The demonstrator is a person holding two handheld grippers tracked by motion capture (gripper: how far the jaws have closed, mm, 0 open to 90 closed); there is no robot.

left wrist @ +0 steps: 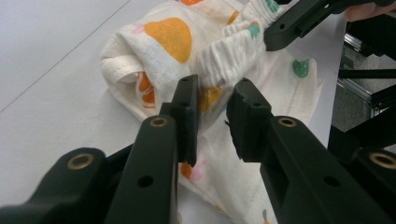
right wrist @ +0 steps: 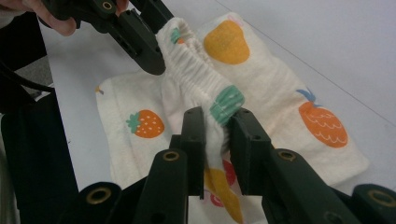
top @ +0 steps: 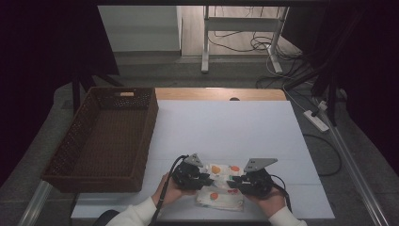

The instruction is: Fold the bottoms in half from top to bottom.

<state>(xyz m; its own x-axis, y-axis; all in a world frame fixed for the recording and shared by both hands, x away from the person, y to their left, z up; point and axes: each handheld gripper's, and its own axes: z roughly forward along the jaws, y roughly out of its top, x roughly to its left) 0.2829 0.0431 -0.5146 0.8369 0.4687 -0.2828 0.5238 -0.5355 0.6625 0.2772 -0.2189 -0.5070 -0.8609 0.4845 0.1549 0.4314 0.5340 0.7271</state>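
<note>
A small white garment (top: 221,197) printed with fruit lies near the front edge of the white table top (top: 226,127). Its gathered elastic waistband (right wrist: 196,74) is lifted and stretched between both grippers. My left gripper (top: 206,178) is shut on one end of the band; in the left gripper view (left wrist: 214,100) fabric sits between its jaws. My right gripper (top: 235,181) is shut on the other end, pinching the band (right wrist: 217,123) beside a green print. The rest of the garment (right wrist: 299,107) lies flat underneath. A hand holds each gripper.
A large brown wicker basket (top: 149,127) with nothing in it stands at the left of the table. A wooden strip (top: 216,93) runs along the far edge. Beyond it are desk legs and cables (top: 263,44) on the floor, and a power strip (top: 317,120) to the right.
</note>
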